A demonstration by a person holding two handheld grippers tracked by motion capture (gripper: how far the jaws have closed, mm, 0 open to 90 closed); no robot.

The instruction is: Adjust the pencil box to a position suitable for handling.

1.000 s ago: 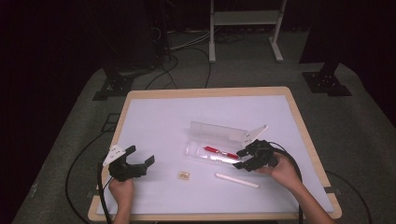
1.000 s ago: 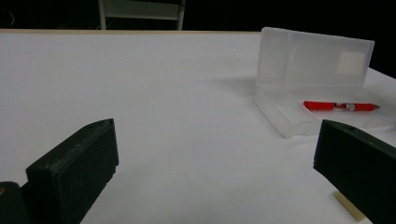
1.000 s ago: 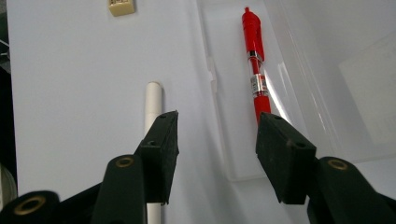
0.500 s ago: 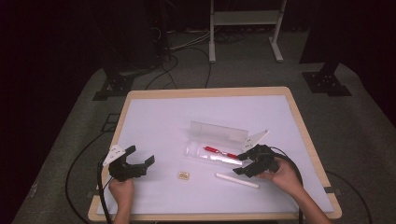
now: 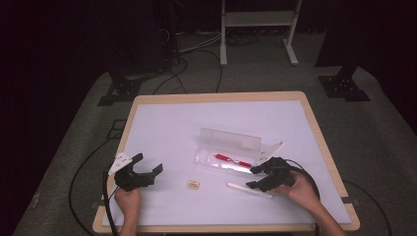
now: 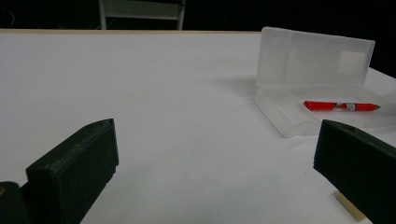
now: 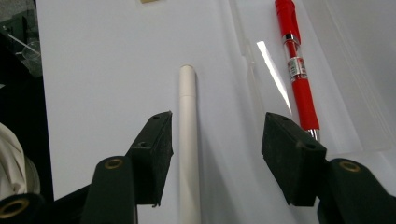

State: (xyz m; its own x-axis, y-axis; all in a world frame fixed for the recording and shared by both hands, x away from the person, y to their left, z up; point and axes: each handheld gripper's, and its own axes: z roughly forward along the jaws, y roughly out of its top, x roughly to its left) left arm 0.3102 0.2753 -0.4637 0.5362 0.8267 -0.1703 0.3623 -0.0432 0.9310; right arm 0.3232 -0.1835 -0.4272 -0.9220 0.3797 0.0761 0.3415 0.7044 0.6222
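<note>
White stick (image 7: 189,154) lies on the table (image 5: 162,123) near its front edge, toward the right corner, and we see it between the parted jaws of our right gripper (image 7: 217,140), close by the left jaw; whether that jaw touches it we cannot tell. Those jaws have just been closing a little. Just behind it stands the clear case (image 5: 231,152), lid up, a red pen (image 7: 296,70) inside. Our left gripper (image 5: 147,169) rests near the front left corner, released, holding nothing. A small tan tag (image 5: 193,185) lies between the grippers.
</note>
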